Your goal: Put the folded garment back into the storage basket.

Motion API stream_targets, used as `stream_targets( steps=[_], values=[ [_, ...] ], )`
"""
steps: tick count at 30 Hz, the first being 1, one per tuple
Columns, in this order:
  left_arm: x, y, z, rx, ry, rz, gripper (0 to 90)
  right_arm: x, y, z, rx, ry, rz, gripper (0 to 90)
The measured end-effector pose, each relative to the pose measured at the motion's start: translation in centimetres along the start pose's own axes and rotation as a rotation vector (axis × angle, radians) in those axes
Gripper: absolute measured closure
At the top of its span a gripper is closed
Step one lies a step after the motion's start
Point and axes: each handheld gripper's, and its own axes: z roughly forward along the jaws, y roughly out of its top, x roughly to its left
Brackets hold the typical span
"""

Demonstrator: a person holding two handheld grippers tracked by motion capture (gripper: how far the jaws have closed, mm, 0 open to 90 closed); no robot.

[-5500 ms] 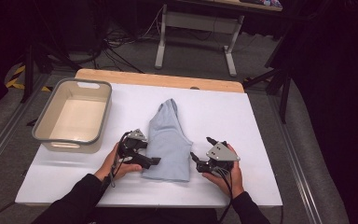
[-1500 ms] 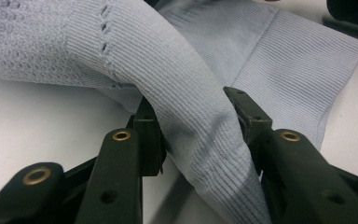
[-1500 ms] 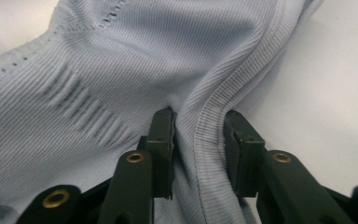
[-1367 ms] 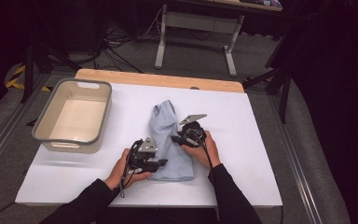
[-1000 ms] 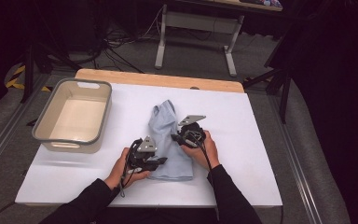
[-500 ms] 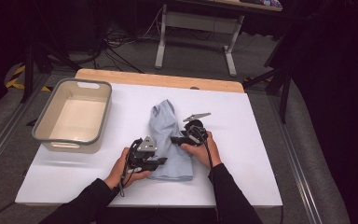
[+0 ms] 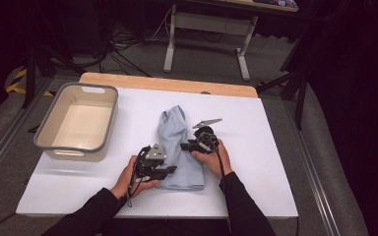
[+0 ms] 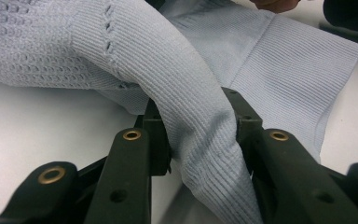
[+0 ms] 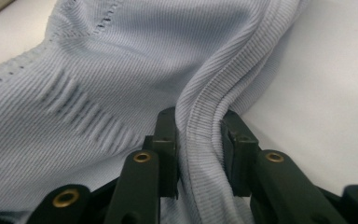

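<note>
The light blue knitted garment (image 7: 179, 147) was laid folded near the middle of the white table (image 7: 275, 162), right of the grey tub (image 7: 59, 147). Its lower left fold was pinched by the left gripper (image 8: 193, 140). Its ribbed right edge was gripped by the right gripper (image 9: 198, 149), whose jaws had just been closing on it.

You see a pale blue knitted garment (image 7: 177, 147) lying folded, long and narrow, at the centre of the frame, its ribbed hem nearest the bottom edge.
</note>
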Motion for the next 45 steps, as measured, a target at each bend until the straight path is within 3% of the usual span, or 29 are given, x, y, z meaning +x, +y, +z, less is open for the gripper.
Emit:
stream_targets(
  steps=[19, 45],
  values=[
    [0.0, 0.4, -0.7, -0.037, 0.012, 0.026, 71.8, 1.8, 0.7, -1.8, -0.057, -0.110, -0.104, 74.8],
    [0.4, 1.5, -2.8, -0.084, 0.049, 0.118, 74.2, 3.2, 1.7, -3.9, -0.177, -0.152, -0.163, 74.7]
  ],
)
